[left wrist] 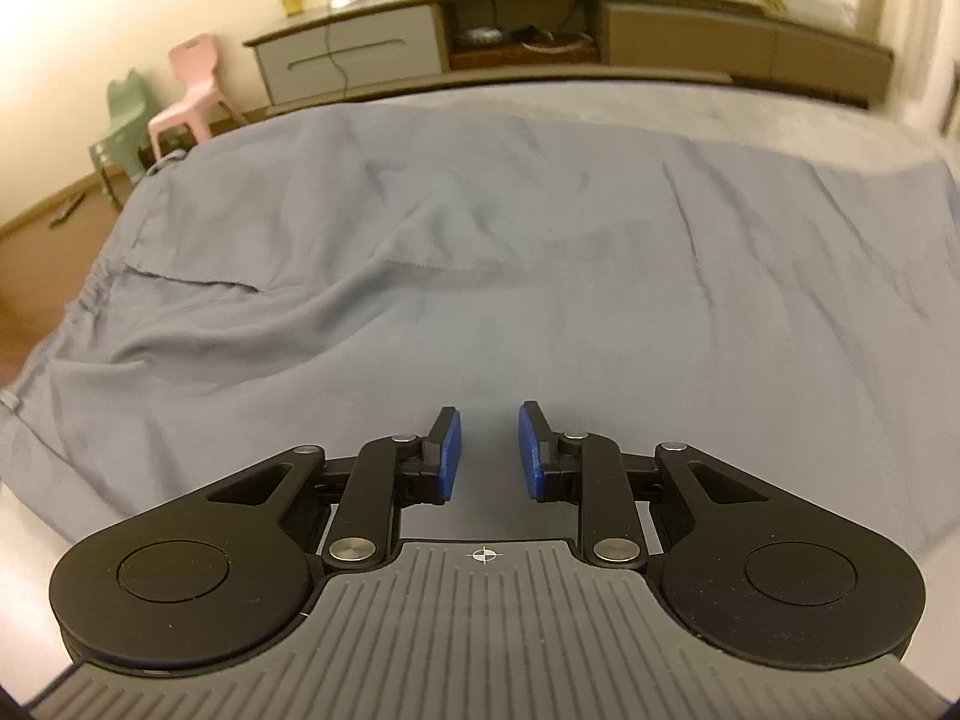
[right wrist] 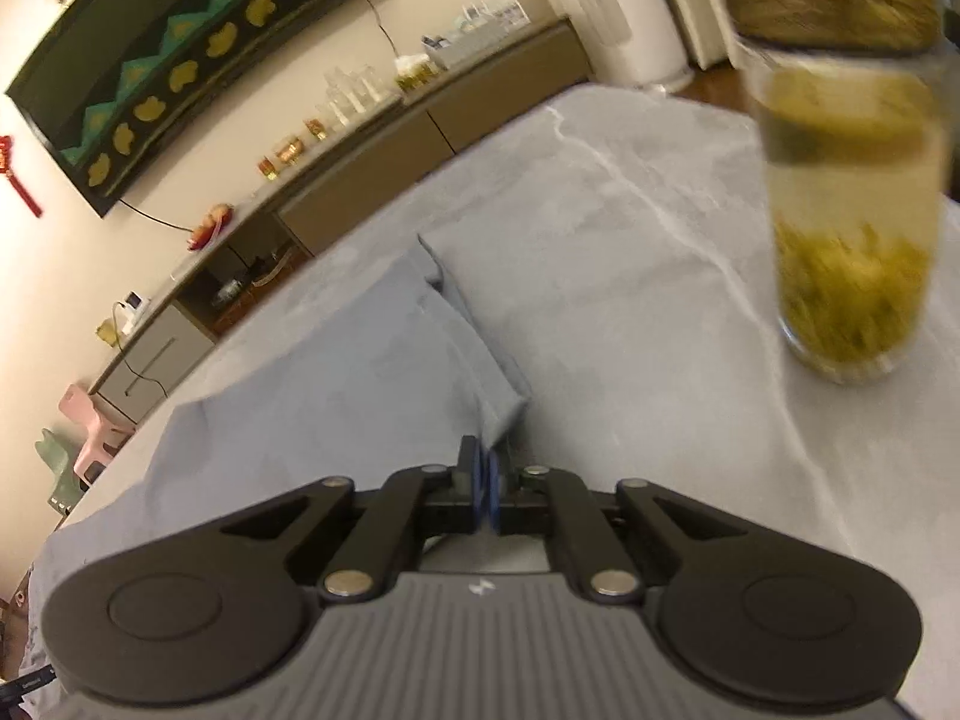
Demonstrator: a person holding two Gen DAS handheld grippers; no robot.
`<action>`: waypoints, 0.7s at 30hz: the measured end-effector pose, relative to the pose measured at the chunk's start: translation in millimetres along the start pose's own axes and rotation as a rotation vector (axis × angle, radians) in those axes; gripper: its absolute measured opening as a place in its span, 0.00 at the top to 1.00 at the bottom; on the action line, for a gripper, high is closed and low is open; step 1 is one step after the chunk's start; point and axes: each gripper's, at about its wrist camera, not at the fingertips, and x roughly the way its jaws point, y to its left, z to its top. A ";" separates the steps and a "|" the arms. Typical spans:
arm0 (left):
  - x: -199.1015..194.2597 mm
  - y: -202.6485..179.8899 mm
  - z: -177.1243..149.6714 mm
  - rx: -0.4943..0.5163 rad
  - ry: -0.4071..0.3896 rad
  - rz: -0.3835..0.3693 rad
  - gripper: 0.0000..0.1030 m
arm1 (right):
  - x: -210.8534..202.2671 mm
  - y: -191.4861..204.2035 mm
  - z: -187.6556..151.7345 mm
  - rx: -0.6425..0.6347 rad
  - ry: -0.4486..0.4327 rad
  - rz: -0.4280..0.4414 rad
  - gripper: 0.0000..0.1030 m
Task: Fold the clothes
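While right gripper (right wrist: 487, 468) pinching garment (right wrist: 384, 348)

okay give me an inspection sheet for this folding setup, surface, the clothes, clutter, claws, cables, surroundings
Surface: grey table top with pale marble-like veins.
Job's things: blue-grey garment spread flat, wrinkled; a corner of it is pinched by the right claw.
Clutter: glass tumbler holding a yellow-green drink, standing on the table to the right of the garment, apart from it.
Claws: left claw open, above the garment's near edge, holding nothing; right claw shut on the garment.
Cables: a dark cord hangs down the sideboard front; nothing seen on the table.
Surroundings: long sideboard against the wall, pink chair, green chair, wall screen.
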 end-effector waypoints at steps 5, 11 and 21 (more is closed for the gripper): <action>3.7 24.3 -5.1 -0.097 -0.001 -0.051 0.77 | -6.1 6.1 -1.2 -0.037 -0.023 0.010 0.75; 1.1 22.4 -8.5 -0.106 -0.014 -0.050 0.77 | 11.8 20.5 11.9 -0.113 -0.103 -0.041 0.95; 1.0 25.1 -7.6 -0.084 -0.008 -0.038 0.68 | 11.9 28.6 21.6 -0.235 -0.214 -0.085 0.96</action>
